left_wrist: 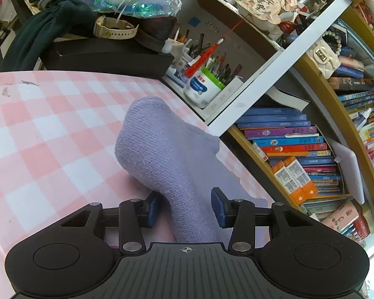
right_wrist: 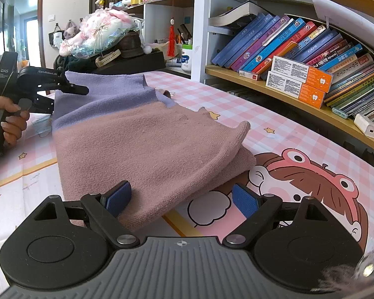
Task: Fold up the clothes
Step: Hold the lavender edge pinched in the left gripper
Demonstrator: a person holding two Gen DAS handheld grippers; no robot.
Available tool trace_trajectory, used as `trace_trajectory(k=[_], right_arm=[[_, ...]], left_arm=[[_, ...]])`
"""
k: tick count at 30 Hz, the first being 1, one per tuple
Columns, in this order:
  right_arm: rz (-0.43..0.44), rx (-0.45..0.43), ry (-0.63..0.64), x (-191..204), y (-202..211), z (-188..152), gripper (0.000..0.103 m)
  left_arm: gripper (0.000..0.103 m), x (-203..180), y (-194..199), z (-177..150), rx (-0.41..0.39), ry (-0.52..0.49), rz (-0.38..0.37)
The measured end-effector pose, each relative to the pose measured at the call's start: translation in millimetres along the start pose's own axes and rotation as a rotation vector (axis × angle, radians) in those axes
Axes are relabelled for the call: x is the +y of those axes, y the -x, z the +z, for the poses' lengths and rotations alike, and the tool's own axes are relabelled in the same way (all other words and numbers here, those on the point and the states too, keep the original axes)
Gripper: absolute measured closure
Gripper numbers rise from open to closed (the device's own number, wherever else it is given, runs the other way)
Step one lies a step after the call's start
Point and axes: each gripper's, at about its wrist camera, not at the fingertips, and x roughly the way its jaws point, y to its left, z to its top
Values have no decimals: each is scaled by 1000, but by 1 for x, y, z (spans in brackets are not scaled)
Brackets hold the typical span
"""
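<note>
Far left of my right wrist view, a person's hand (right_wrist: 11, 122) grips the handle of my left black two-finger gripper (right_wrist: 69, 87), which sits at the lilac far end of the two-tone knitted sweater, lilac and dusty pink (right_wrist: 142, 144). From the left wrist camera, the left gripper (left_wrist: 185, 205) has a raised fold of that lilac knit running between its blue pads (left_wrist: 153, 206); the left-hand pad touches the cloth, the other stands just off it, so I can't tell if it's actually pinching. The sweater lies on the pink-and-white checked tablecloth with cartoon print (right_wrist: 299, 137), pink half nearest me, its right edge folded over in a double layer. My right gripper (right_wrist: 182, 199) is spread wide over the near pink hem, left pad on the knit, right pad over bare cloth, nothing pinched. To the right, a wooden bookshelf packed with leaning colourful books (right_wrist: 311, 49), close beside the table.
</note>
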Motion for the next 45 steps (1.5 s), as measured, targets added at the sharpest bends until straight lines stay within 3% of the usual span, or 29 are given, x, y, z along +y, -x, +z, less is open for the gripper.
trace_trajectory(k=[38,41,45], right_arm=[[4,1,-4,-1,0,0,15],[1,0,0,-1,0,0,15],[0,0,2,0,0,0,15]], left_arm=[[60,-1,0,-2,-5,-9,6],[65,0,-1,-1,7,-6,-1],[82,6,-4,2,38,26,-26]])
